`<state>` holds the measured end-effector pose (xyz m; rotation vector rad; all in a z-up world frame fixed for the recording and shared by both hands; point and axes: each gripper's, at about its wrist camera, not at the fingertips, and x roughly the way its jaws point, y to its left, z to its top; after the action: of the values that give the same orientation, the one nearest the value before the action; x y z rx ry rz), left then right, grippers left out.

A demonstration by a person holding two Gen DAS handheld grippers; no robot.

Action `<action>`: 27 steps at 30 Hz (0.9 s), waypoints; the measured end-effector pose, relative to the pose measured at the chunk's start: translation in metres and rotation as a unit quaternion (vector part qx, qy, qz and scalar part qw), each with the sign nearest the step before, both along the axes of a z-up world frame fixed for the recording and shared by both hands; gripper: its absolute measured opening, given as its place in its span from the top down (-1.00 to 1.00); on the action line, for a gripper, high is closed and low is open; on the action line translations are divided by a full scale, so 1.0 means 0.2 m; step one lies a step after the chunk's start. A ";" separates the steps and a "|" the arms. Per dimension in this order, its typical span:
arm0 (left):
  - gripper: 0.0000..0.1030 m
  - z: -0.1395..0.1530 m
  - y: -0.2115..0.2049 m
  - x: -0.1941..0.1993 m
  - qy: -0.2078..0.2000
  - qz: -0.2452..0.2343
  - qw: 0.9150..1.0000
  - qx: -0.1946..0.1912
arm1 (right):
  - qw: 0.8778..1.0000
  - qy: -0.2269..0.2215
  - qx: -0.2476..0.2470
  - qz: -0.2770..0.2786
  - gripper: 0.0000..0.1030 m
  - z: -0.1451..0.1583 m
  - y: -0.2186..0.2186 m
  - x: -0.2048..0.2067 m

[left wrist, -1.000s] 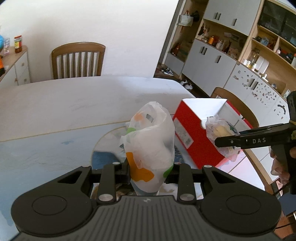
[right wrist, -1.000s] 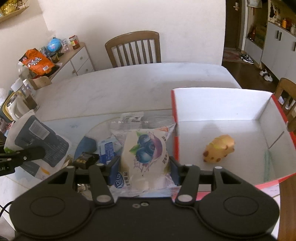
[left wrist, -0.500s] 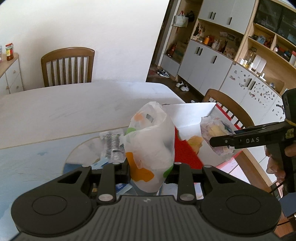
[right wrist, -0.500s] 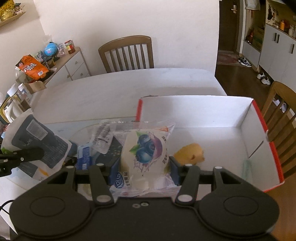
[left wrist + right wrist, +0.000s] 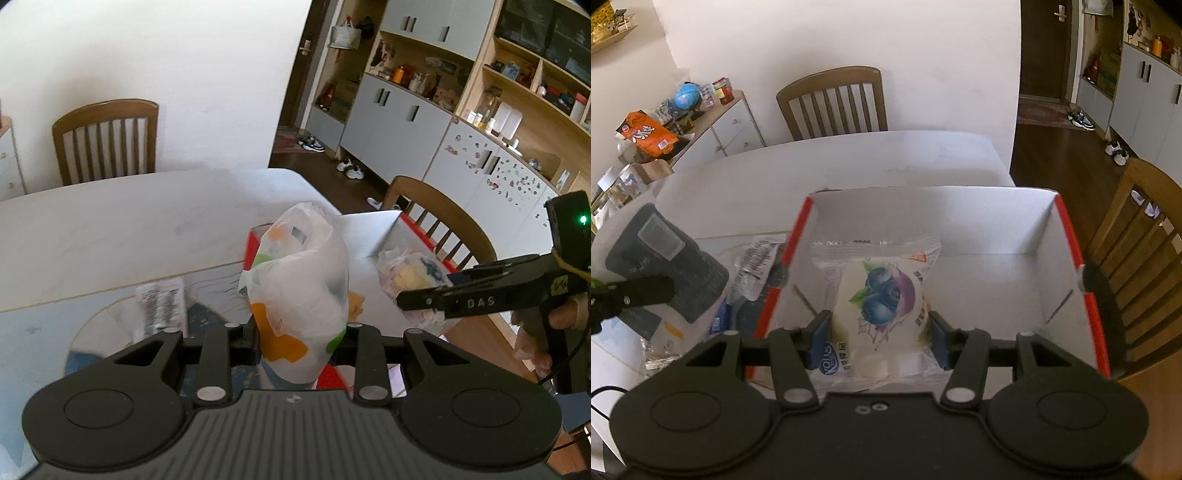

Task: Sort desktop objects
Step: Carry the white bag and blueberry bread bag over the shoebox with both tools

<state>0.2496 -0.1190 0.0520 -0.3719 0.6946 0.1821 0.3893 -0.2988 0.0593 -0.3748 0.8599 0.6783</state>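
My left gripper (image 5: 301, 332) is shut on a white snack bag (image 5: 299, 280) with orange and green patches, held upright over the left wall of the red box (image 5: 369, 236). That same bag (image 5: 661, 258) shows its dark printed side at the left of the right wrist view. My right gripper (image 5: 879, 332) is shut on a clear blueberry bread packet (image 5: 882, 291), held above the white inside of the red box (image 5: 1067, 236). The left wrist view shows the right gripper (image 5: 424, 299) from the side with the packet (image 5: 406, 277). A yellow toy (image 5: 356, 302) peeks out behind the bag.
Loose wrappers (image 5: 757, 266) lie on the glass mat left of the box. The white table (image 5: 849, 158) runs back to a wooden chair (image 5: 831, 99). A second chair (image 5: 1137, 236) stands close at the box's right. A sideboard (image 5: 713, 129) with snacks is at far left.
Both grippers have carried their packets to the right, over the red box. The box has slid to the centre of the right wrist view, and the packet now hides the yellow toy there.
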 end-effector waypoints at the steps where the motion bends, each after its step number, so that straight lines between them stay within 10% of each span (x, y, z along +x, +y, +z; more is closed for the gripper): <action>1: 0.44 0.00 -0.01 0.03 0.001 -0.002 1.000 0.000 | 1.000 0.001 -0.001 -0.001 -0.05 0.00 -0.01 0.01; 16: 0.44 -0.05 -0.05 0.40 0.027 -0.033 0.999 -0.019 | 1.000 0.014 -0.004 -0.016 -0.05 -0.04 -0.20 0.18; 27: 0.44 -0.20 -0.10 0.72 0.088 -0.059 0.993 0.042 | 0.999 0.023 -0.025 -0.022 -0.05 -0.13 -0.24 0.25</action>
<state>0.3940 -0.1382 0.0112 -0.2341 0.8772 0.1320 0.4395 -0.3463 0.0328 -0.3842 0.9275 0.6270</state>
